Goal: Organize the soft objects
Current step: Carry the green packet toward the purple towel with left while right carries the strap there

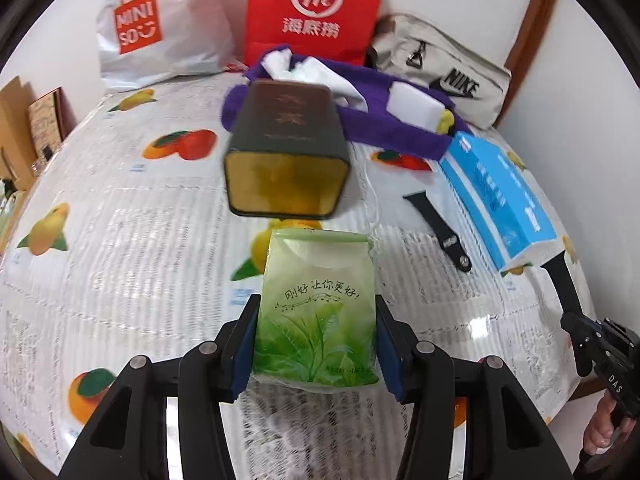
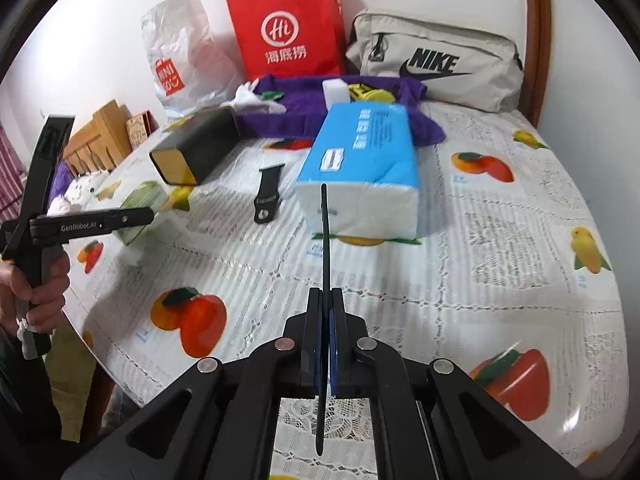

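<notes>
My left gripper (image 1: 316, 344) is shut on a green tea packet (image 1: 316, 312), held just above the table in front of a dark tin (image 1: 286, 148) lying on its side with its gold open end toward me. My right gripper (image 2: 326, 312) is shut on a thin black strap (image 2: 325, 248), seen edge-on, in front of a blue tissue pack (image 2: 362, 168). The other black strap piece (image 2: 267, 194) lies on the table left of the tissue pack. A purple towel (image 1: 384, 120) at the back holds a white sponge (image 1: 414, 100) and crumpled white tissue (image 1: 304, 68).
At the back stand a white Miniso bag (image 1: 160, 28), a red paper bag (image 1: 316, 8) and a grey Nike pouch (image 1: 444, 72). The round table (image 2: 500, 280) has a fruit-print cover. Wooden boxes (image 2: 100, 136) stand beyond its left edge.
</notes>
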Demonstrator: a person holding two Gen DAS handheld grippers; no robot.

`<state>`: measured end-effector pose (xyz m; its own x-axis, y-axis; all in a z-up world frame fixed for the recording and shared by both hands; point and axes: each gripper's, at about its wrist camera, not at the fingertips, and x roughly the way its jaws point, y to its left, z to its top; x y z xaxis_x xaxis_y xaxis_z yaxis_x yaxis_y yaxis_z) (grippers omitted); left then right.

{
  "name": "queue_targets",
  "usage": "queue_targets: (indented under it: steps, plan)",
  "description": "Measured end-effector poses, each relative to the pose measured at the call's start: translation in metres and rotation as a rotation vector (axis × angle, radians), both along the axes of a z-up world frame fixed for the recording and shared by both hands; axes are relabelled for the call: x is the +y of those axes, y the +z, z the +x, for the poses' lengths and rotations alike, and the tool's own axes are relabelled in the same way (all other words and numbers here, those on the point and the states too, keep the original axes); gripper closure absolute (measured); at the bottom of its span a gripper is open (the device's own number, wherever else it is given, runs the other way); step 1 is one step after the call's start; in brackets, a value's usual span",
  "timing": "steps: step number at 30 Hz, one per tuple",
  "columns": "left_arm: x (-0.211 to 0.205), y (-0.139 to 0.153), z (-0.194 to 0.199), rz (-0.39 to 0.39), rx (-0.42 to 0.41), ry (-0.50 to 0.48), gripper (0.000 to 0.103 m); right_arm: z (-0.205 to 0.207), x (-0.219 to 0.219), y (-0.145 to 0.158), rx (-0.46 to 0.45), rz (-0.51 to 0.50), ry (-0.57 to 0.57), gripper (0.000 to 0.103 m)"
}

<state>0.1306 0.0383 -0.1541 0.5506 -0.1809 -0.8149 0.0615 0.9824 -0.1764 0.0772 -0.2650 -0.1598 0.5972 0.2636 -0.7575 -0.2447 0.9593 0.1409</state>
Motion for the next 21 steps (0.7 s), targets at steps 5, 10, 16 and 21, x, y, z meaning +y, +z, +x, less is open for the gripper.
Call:
queue_targets:
  steps: [5, 10, 16, 21]
  plan:
    - [0.007, 0.022, -0.001, -0.021, -0.037, 0.005, 0.053, 0.005, 0.000, 0.020, -0.031, 0.008, -0.011, 0.100]
    - [0.010, 0.041, 0.004, -0.038, -0.051, -0.008, 0.053, 0.013, 0.004, 0.042, -0.060, 0.011, -0.011, 0.100]
    - [0.008, 0.058, 0.016, -0.033, -0.066, -0.015, 0.053, 0.028, 0.009, 0.058, -0.080, 0.013, -0.006, 0.100]
    - [0.010, 0.059, 0.026, -0.048, -0.053, -0.018, 0.053, 0.038, 0.015, 0.059, -0.070, 0.002, 0.009, 0.100]
